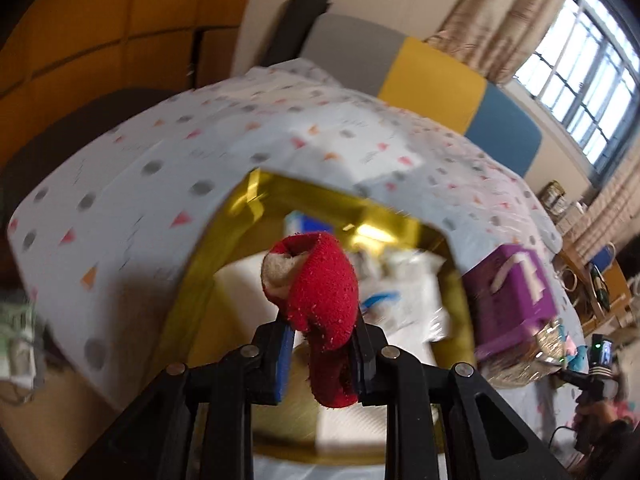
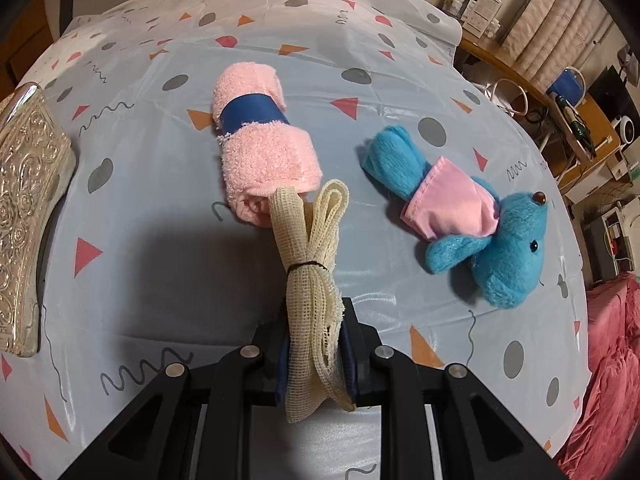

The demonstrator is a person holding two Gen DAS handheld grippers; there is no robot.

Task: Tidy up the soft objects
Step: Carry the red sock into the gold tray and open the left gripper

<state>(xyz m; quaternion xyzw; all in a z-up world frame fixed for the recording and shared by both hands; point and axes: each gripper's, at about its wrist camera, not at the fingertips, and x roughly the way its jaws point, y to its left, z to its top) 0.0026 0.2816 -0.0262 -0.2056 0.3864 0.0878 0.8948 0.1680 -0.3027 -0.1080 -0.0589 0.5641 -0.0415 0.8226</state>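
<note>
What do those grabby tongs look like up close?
Both the left tongs and right tongs have black plastic frames with triangular cut-outs and round silver rivets. Their flat fingers carry dark blue pads.

Left view: sock point(image 1: 320, 300) sits over open box point(image 1: 452, 308), box on bed point(image 1: 140, 168); cube point(image 1: 516, 296) right of box. Right view: towel roll point(image 2: 260, 152) left of plush point(image 2: 480, 224), apart, both on sheet point(image 2: 160, 240); mesh bundle point(image 2: 312, 280) in front of roll; embossed box point(image 2: 24, 216) far left.
</note>
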